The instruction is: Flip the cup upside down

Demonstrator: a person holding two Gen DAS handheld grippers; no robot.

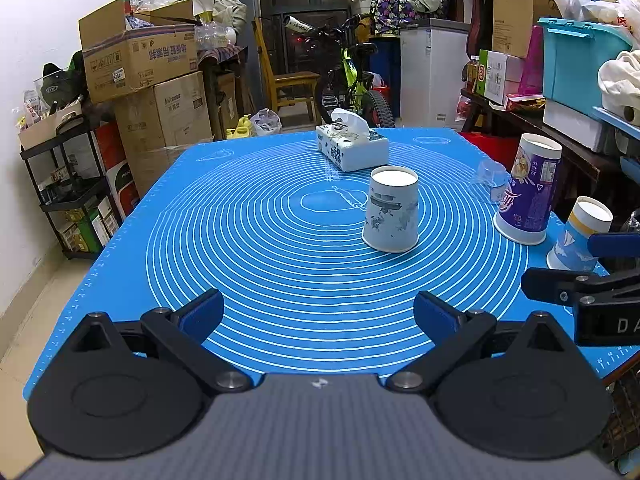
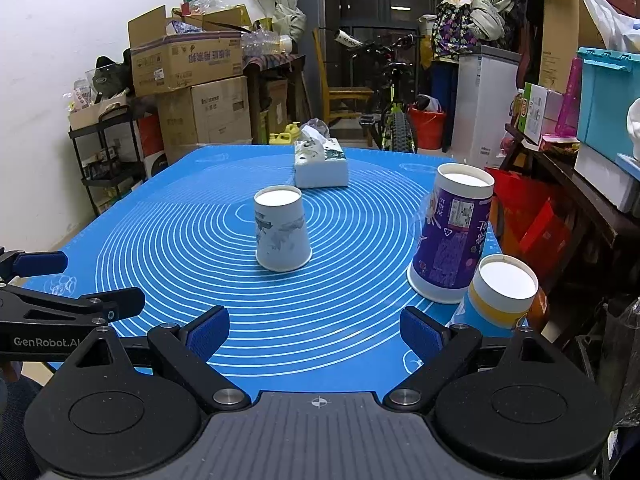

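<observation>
Two open tongs [image 1: 319,314] [image 2: 315,330], three inverted cups [image 2: 283,234]; one tissue box [image 2: 320,163]

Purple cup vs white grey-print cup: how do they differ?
The purple cup is taller and wider than the white grey-print cup. The purple cup stands at the mat's right edge, the white one near its centre. The purple cup leans slightly; the white one sits straight. Both are paper, upside down, mouth on the mat, ungripped.
</observation>
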